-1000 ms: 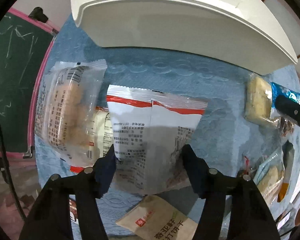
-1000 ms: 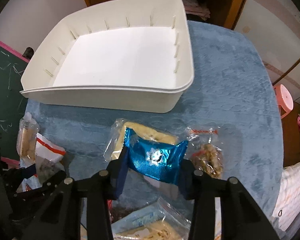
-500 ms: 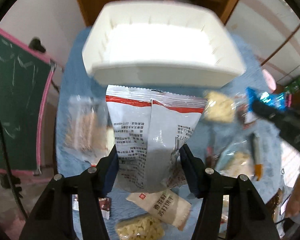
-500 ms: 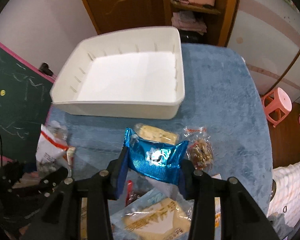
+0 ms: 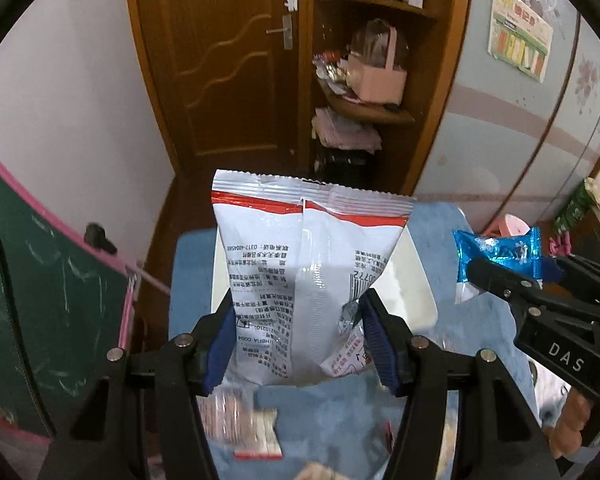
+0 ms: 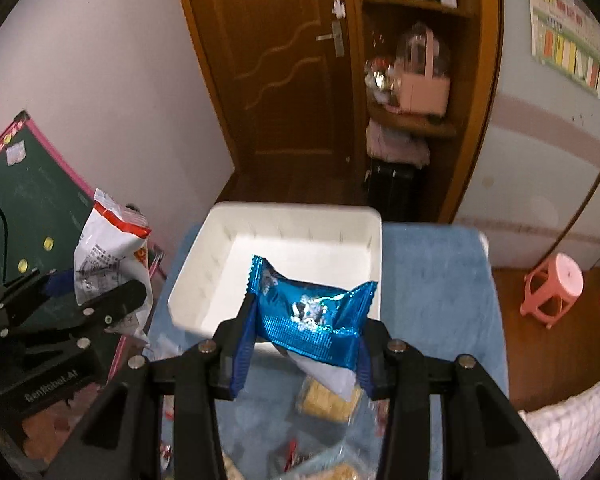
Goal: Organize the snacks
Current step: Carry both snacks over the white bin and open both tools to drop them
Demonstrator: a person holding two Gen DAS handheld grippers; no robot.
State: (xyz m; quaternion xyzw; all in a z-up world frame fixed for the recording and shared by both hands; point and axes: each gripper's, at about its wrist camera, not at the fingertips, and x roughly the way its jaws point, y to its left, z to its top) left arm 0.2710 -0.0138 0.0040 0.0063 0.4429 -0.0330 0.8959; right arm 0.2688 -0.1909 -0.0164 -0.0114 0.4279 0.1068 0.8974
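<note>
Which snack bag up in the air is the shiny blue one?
The blue packet pinched in the right gripper. The white bag in the left gripper is bigger, with a red stripe.

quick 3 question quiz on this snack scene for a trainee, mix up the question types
1. True or false: the white bin on the blue cloth already has snacks inside.
2. Which packet does the right tool grip? A) blue foil packet B) white and red bag C) clear cracker pack
3. Fill in: the left tool is shut on the ____.

Key:
1. False; what shows of its inside is bare.
2. A, the blue foil packet.
3. white and red bag
</note>
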